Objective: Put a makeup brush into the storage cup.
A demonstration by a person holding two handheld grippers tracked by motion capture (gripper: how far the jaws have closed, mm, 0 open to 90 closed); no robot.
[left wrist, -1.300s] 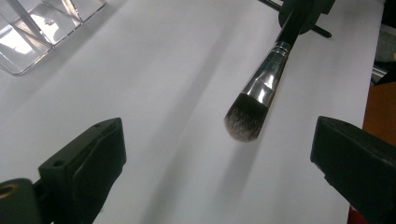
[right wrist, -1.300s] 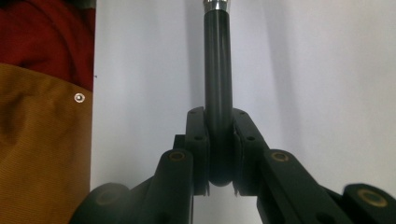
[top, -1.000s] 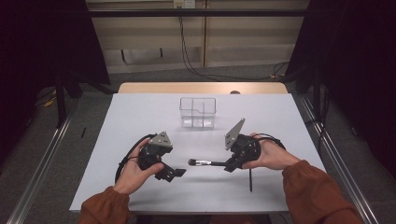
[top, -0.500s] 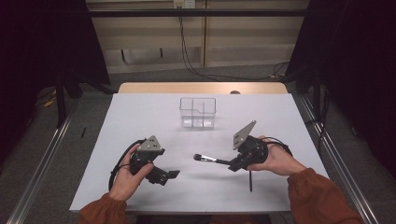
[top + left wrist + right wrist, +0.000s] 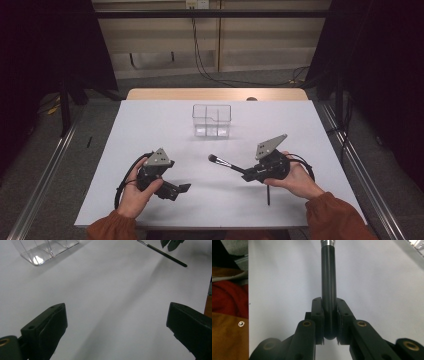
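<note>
Carry step. My right hand-held gripper (image 5: 248,174) grasps the brush (image 5: 226,163) by its handle, above the surface (image 5: 150,120), bristles toward the clear organizer (image 5: 212,120). My left hand-held gripper (image 5: 182,188) rests released. Next, I judge: tilt the brush upright over a compartment.

The person wears rust-orange sleeves with gathered cuffs at the wrists. Each hand carries a black tool: the left tool (image 5: 183,188) and the right tool (image 5: 246,176) have blocky matte bodies, each topped by a grey three-cornered plate with small dark dots on it. A black cable loops from the rear of each. In the left gripper view its two jaws are thick black blocks with rounded edges and small screw holes. In the right gripper view the linkage arms are black, joined by brass-coloured pivot bushings, with small screws in the pads.
</note>
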